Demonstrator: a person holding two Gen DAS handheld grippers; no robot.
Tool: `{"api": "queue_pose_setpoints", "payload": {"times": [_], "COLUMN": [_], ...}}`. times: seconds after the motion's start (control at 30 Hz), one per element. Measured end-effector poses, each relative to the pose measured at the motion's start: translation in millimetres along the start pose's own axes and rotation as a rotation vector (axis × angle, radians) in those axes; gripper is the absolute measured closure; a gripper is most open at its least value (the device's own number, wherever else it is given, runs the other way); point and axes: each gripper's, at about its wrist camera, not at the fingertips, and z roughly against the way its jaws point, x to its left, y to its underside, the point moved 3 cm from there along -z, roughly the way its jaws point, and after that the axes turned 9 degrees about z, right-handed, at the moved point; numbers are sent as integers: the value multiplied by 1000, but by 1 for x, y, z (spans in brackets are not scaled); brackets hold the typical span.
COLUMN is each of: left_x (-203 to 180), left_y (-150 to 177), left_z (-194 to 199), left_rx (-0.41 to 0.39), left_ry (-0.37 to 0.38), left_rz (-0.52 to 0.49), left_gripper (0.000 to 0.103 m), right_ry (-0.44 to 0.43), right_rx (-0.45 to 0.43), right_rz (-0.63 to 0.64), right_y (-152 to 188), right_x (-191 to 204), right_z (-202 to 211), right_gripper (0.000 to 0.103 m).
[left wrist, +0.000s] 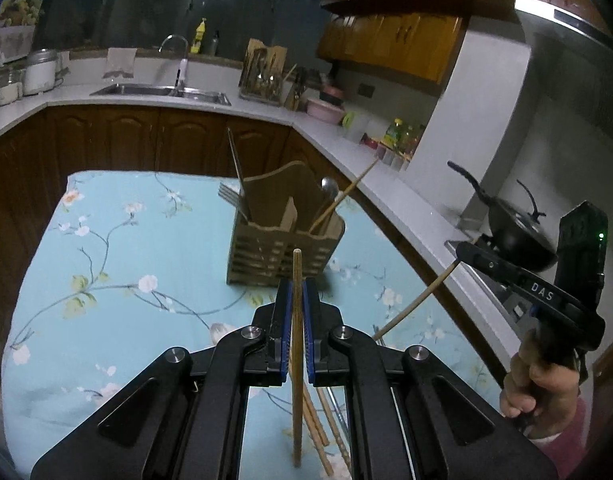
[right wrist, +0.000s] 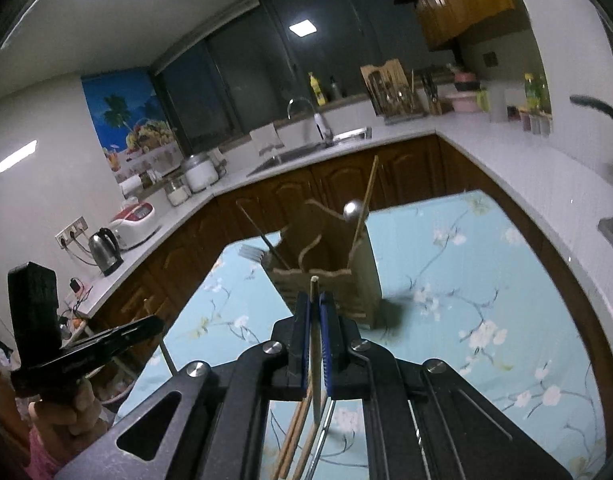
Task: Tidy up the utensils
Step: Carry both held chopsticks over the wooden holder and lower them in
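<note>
clamping a wooden chopstick [left wrist: 297,312] upright, the left gripper [left wrist: 297,292] has its blue-padded fingers [left wrist: 284,320] closed on it above loose chopsticks [left wrist: 320,428] lying on the floral-clothed bench [left wrist: 118,264]. the right gripper [right wrist: 317,312] likewise pinches a second chopstick [right wrist: 315,344]. farther off, mid-bench, the wooden utensil holder [left wrist: 282,236] stands with a fork [left wrist: 230,196], spoon [left wrist: 329,189] and chopstick inside.

Open floral table [left wrist: 106,240] left of and in front of the wooden caddy [left wrist: 282,240]; nothing stands there. Caddy compartments partly taken: fork [left wrist: 230,196] and dark rod on its left side, spoon [left wrist: 329,190] and a chopstick [left wrist: 346,196] leaning out on its right. Loose chopsticks [left wrist: 318,428] lie on the cloth below the fingers; counter edge [left wrist: 406,216] close along the right.
</note>
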Motion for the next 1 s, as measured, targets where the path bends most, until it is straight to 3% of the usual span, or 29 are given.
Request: {"api": "queue_pose_setpoints", "payload": {"times": [0.43, 0.83, 1.0], "left_x": [-5, -20, -14], "left_y": [-40, -133, -168], "left_z": [9, 1, -23], "left_rx": [-142, -401, -505], "left_ry": [-9, -24, -88], "left_rz": [20, 38, 70], "left_gripper": [99, 99, 99], "right_ry": [9, 74, 107], "right_rx": [-59, -239, -280], "right_rz": [7, -13, -28], "right_y": [-29, -98, -122], "right_x": [-5, -21, -32], "right_z": [-5, -16, -34], "right_gripper": [98, 98, 98]}}
